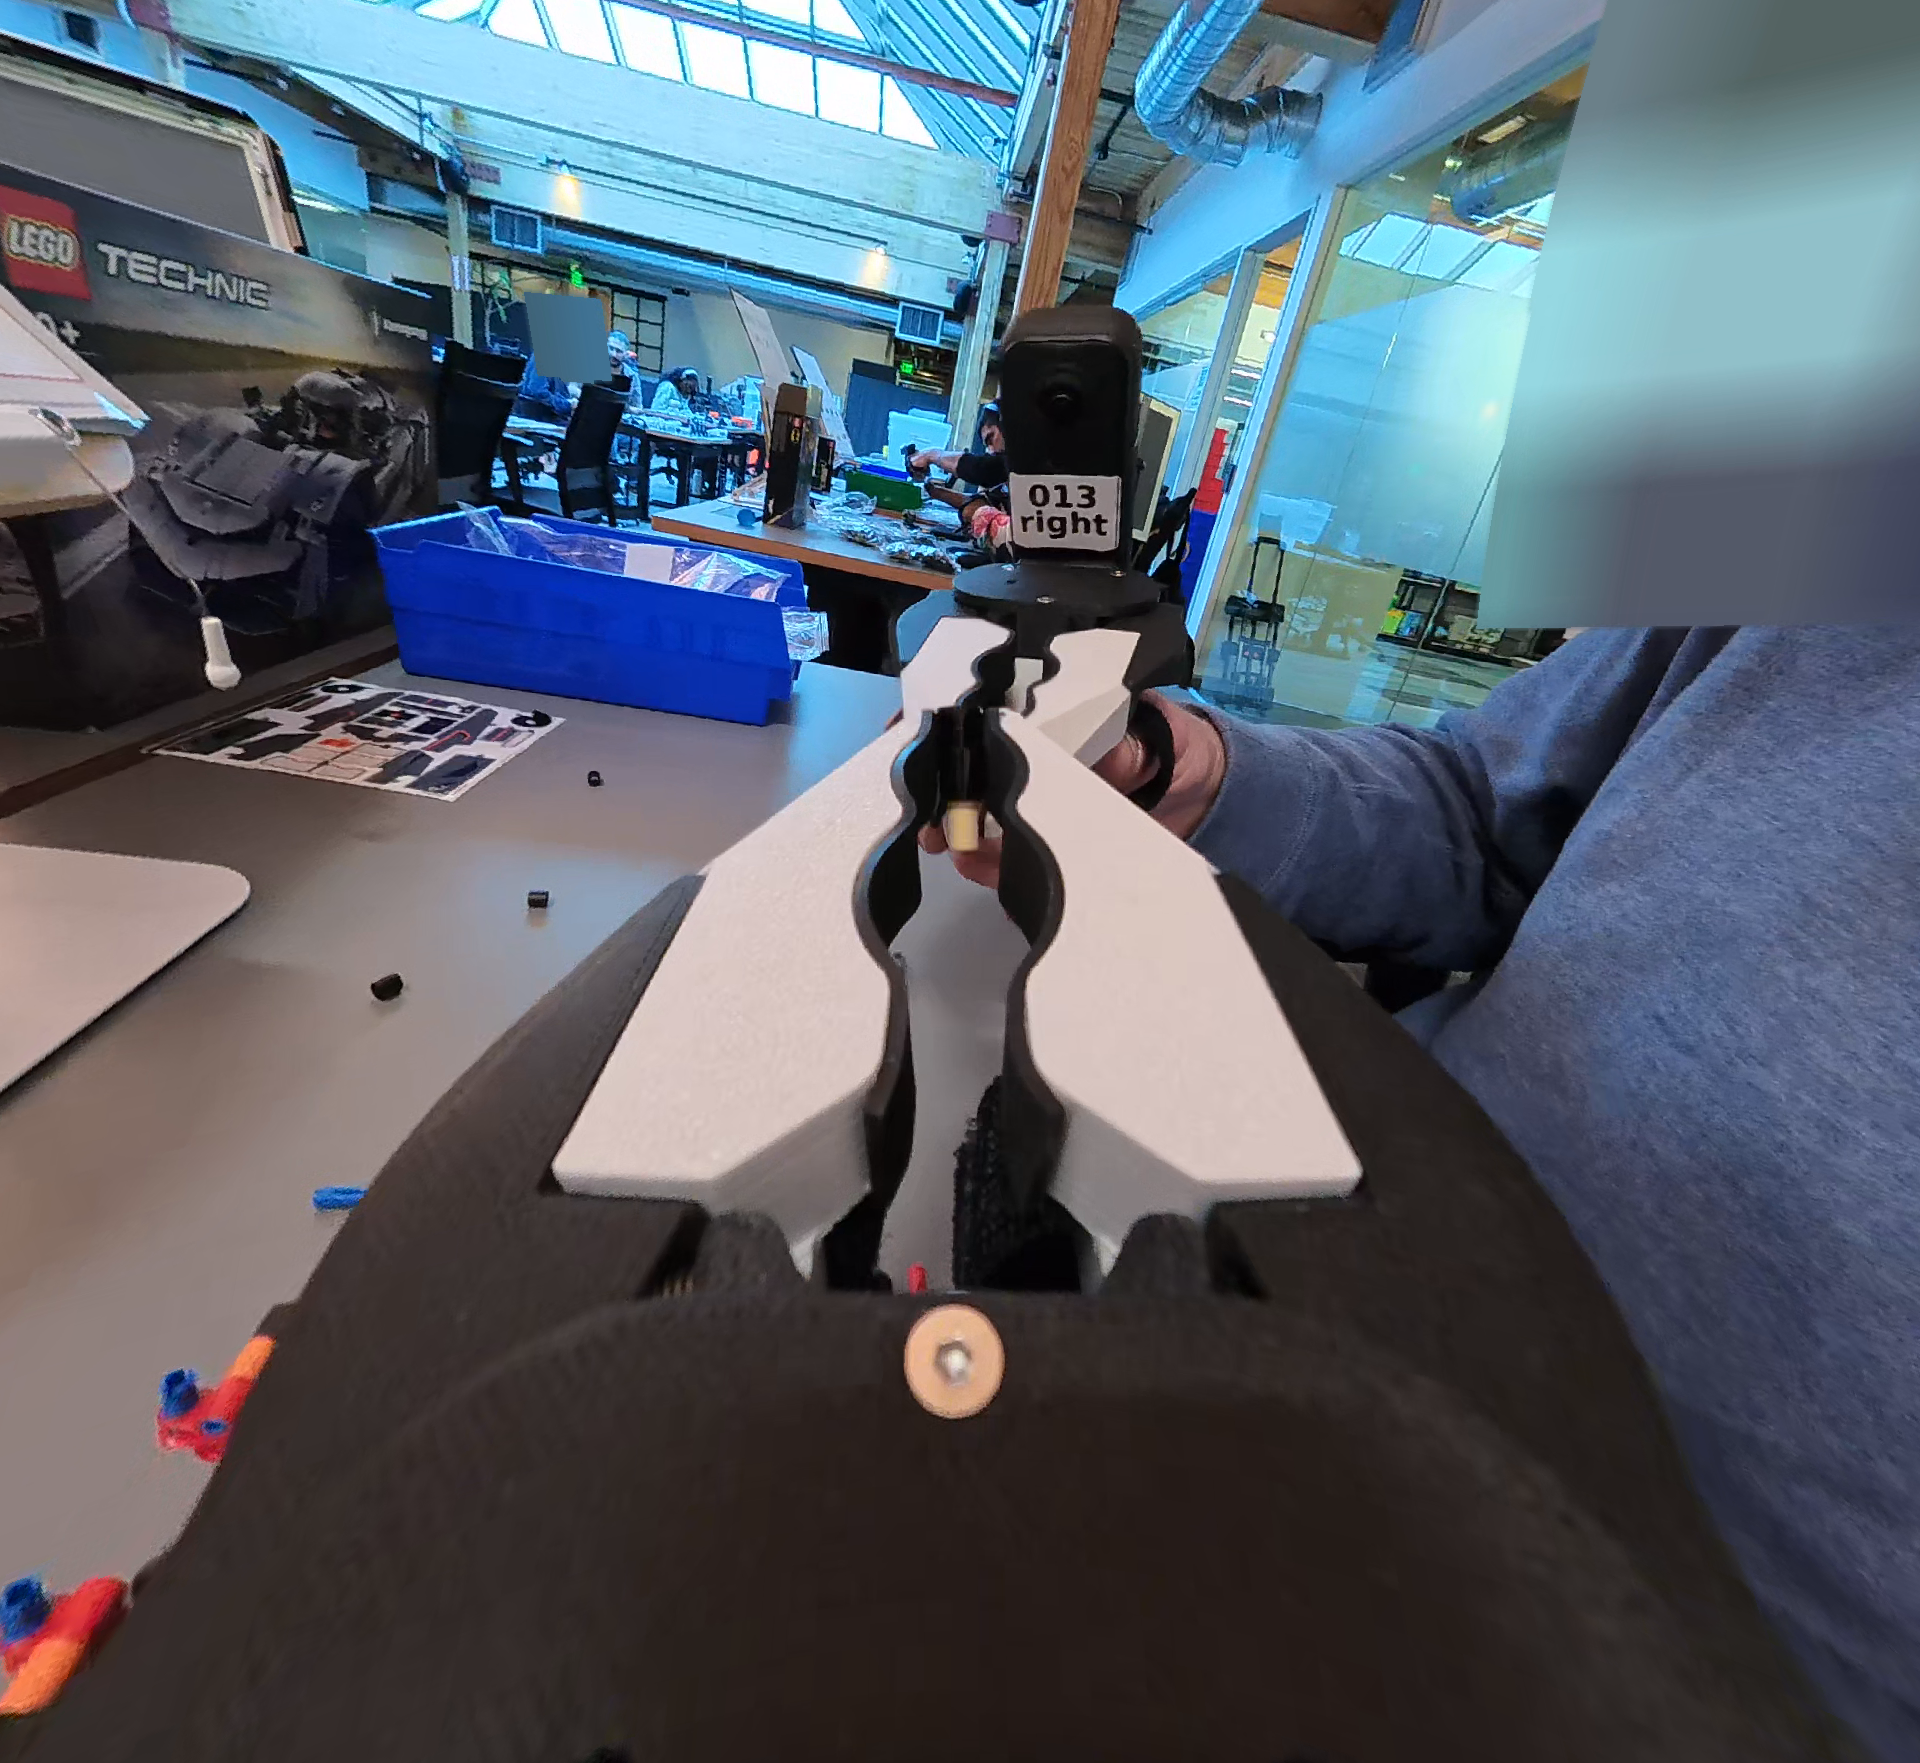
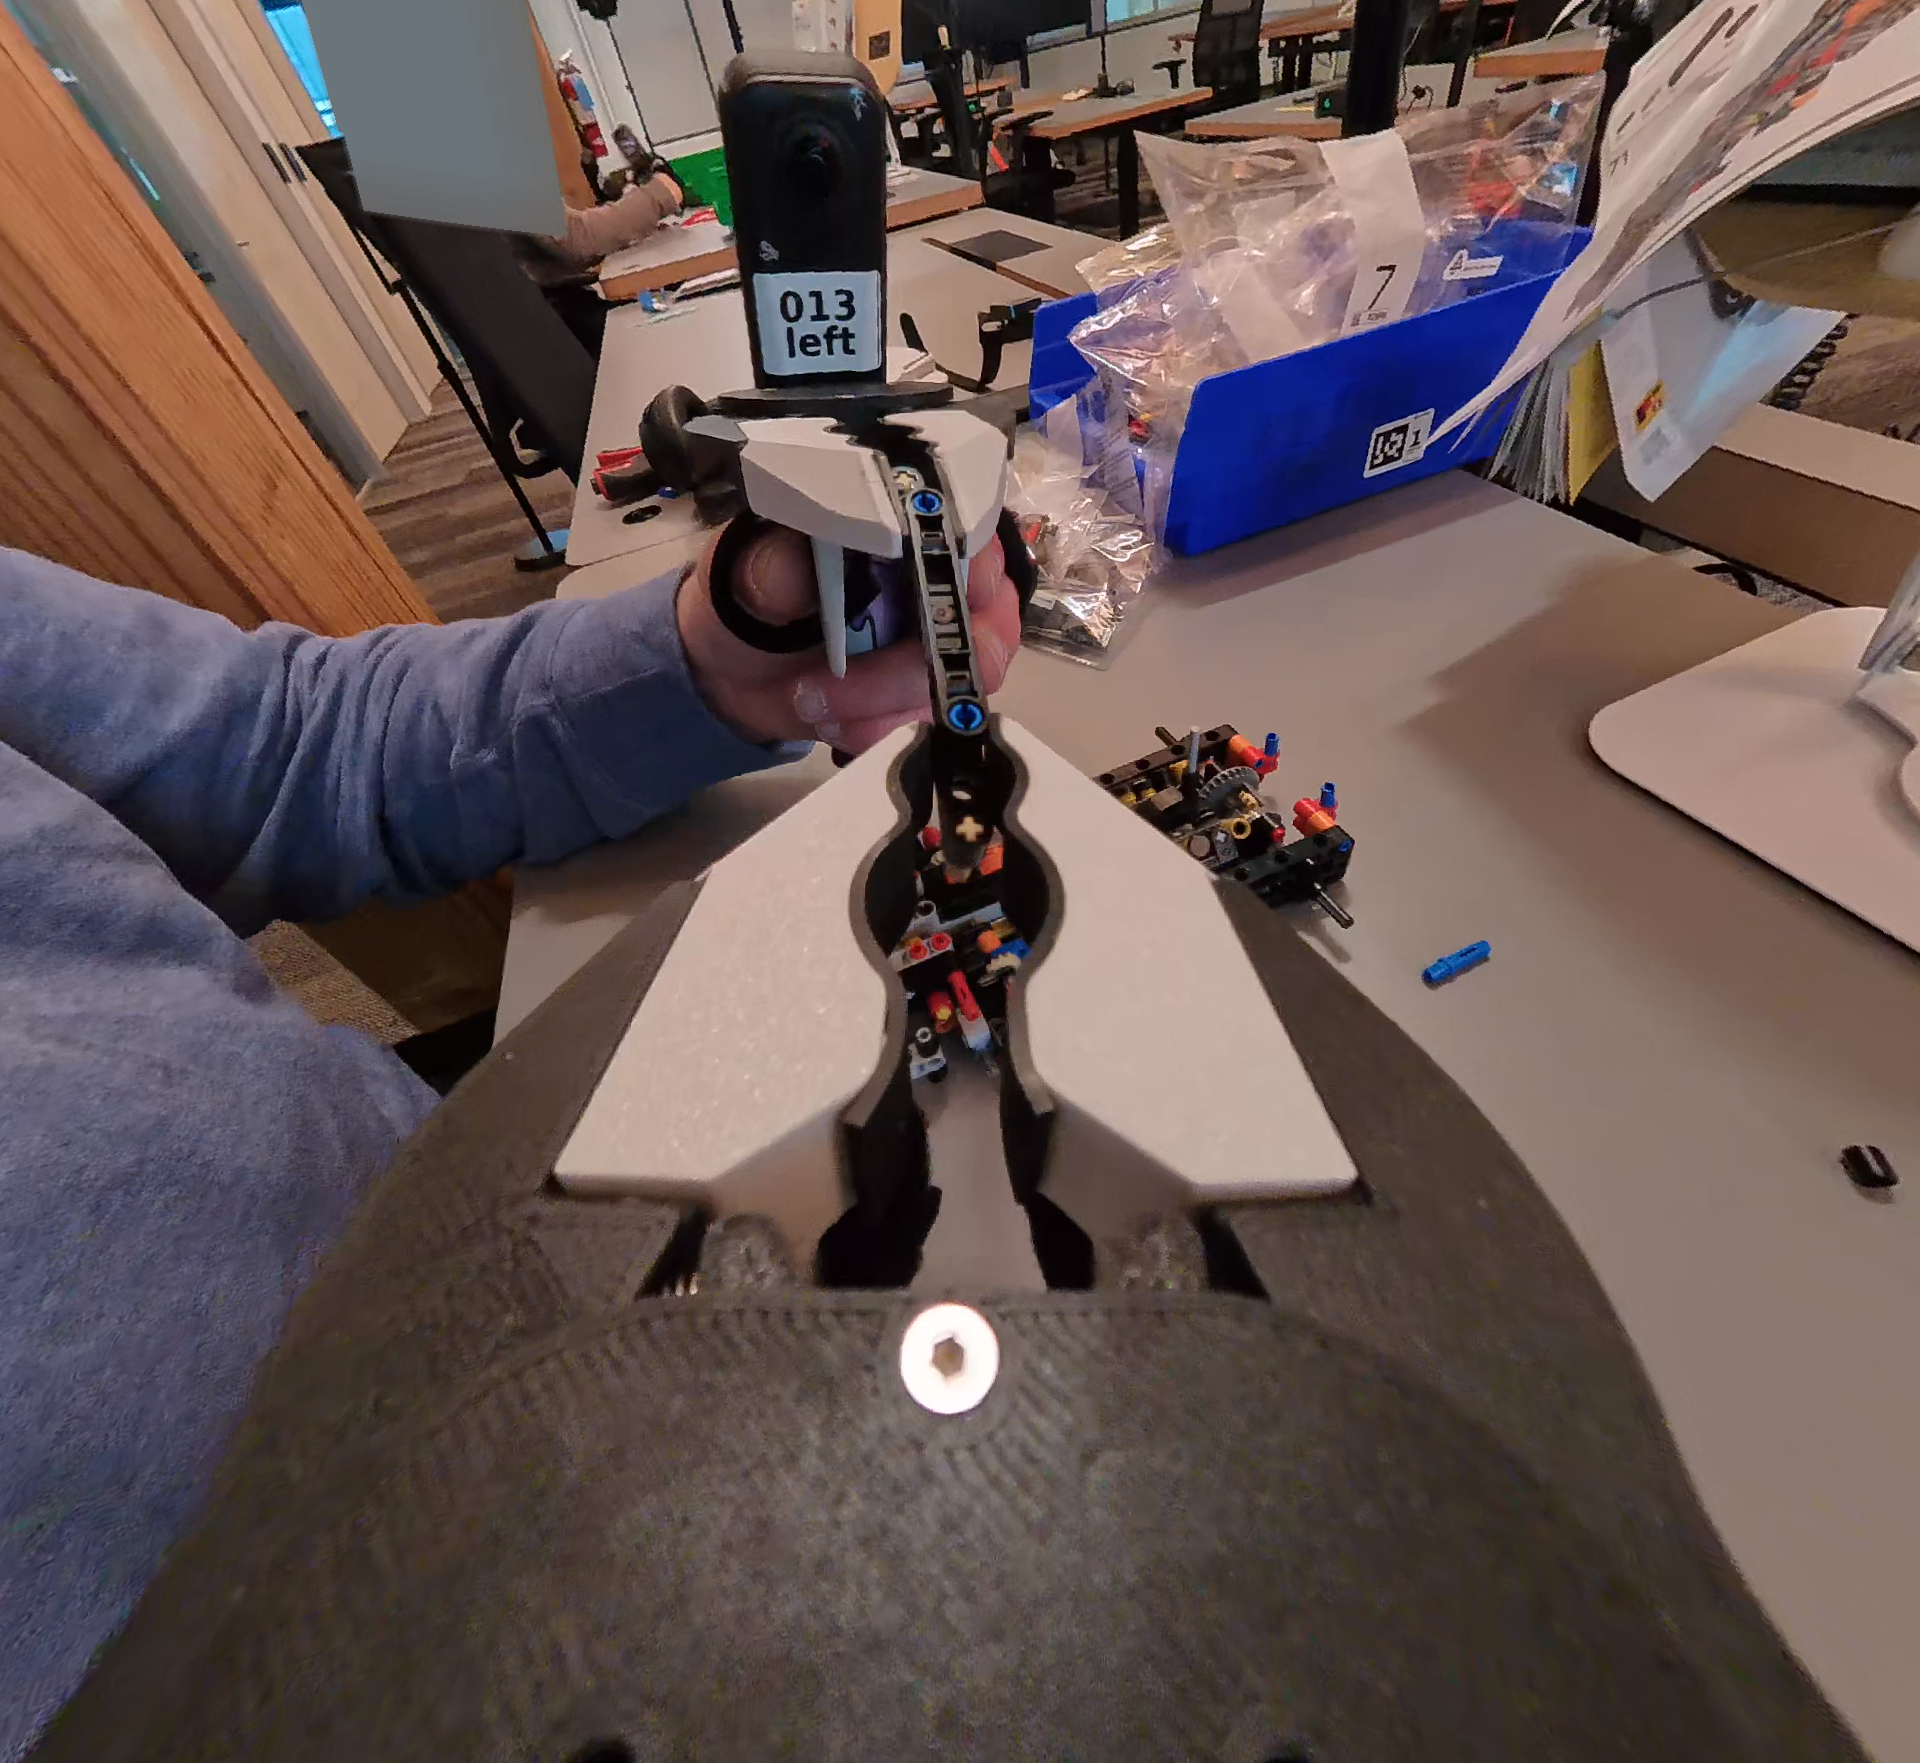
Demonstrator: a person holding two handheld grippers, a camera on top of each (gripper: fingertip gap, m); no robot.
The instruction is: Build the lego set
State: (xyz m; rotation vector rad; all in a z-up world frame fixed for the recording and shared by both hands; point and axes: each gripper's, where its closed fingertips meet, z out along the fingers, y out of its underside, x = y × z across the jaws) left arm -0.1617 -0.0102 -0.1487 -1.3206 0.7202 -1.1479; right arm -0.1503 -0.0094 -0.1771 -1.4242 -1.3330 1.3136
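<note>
Left hand-held gripper (image 2: 920,492): closed on the upper end of a long black plastic Lego beam with blue pins (image 2: 943,607), held in the air above the tabletop.
Right hand-held gripper (image 2: 961,783): nearly closed, tips pinching the beam's lower end, where a tan cross-shaped axle end (image 2: 967,828) shows.
Slip risk: both grips are at thin tips; a twist between the two hands could probably pivot the beam or pop it free.
Push risk: pressing the tan piece home off-line may jam it or shove the beam out of the left grip.
Task's thing: partly built black Lego assembly with a grey gear and red-orange bits (image 2: 1231,820) lies on the grey tabletop (image 2: 1455,1142), apart from the grippers.
Loose parts: small blue pin (image 2: 1455,963), black bush (image 2: 1867,1165).
Surroundings: blue plastic bin of clear bags (image 2: 1309,420), open paper instruction booklet (image 2: 1756,82), sticker sheet (image 1: 358,737).
Obstruction: none between the tips.
</note>
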